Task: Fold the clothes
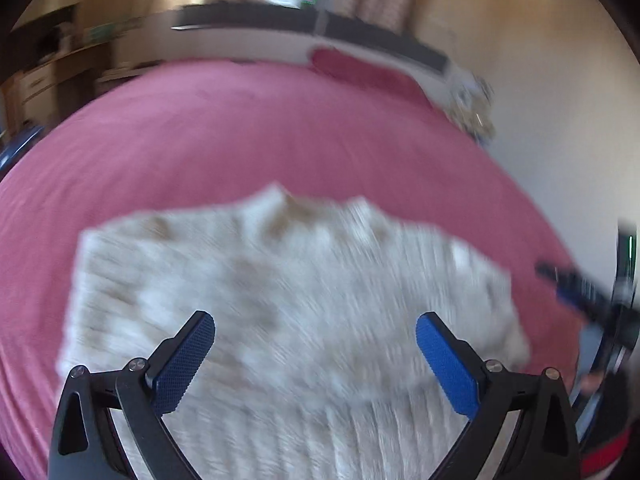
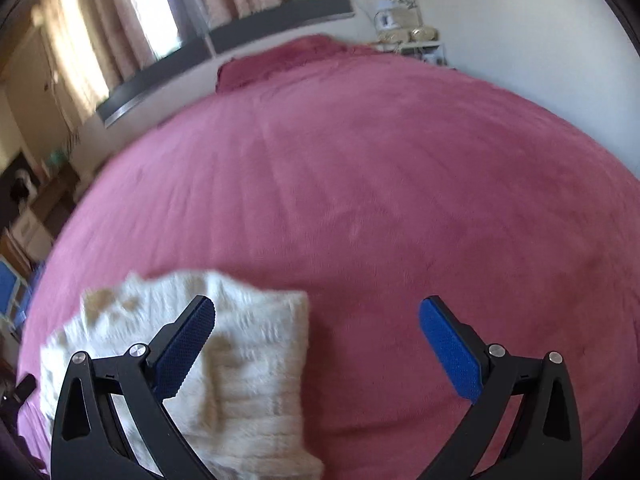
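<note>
Left wrist: white knit garment (image 1: pixel 288 300) on pink bed (image 1: pixel 240 128), left gripper (image 1: pixel 315 354) spread.

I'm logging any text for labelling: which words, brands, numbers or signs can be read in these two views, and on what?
None can be read.
White knitted garment: no tag or print shows; the left wrist view is motion-blurred.
Pink bedspread: plain.
Items on the white shelf by the wall: too small and blurred to read.
Left gripper and right gripper: no markings show.
</note>
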